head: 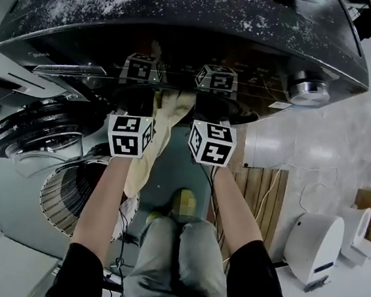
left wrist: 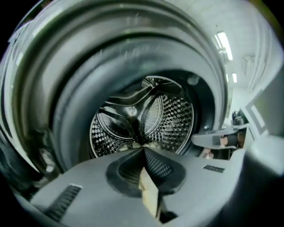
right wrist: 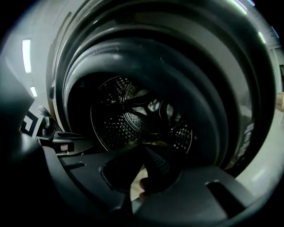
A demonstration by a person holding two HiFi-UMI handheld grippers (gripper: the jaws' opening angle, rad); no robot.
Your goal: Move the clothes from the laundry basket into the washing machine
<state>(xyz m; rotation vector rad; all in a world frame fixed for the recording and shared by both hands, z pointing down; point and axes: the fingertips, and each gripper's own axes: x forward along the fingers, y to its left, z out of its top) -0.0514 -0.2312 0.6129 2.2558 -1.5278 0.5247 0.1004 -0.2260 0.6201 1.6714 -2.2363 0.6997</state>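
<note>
Hanging limp before washer drum [left wrist: 142, 119], cream garment [head: 142, 173] seemed soft, light; left claw [left wrist: 143, 150], right claw [right wrist: 144, 148] each clamped its top edge.

The person wears black short sleeves [head: 83, 275] and grey trousers [head: 177, 262], seen at the lower centre of the head view. The left gripper [left wrist: 144, 150] is grey moulded plastic and the right gripper [right wrist: 144, 147] looks darker. Each carries a white marker cube [head: 129, 136] printed with black squares.
</note>
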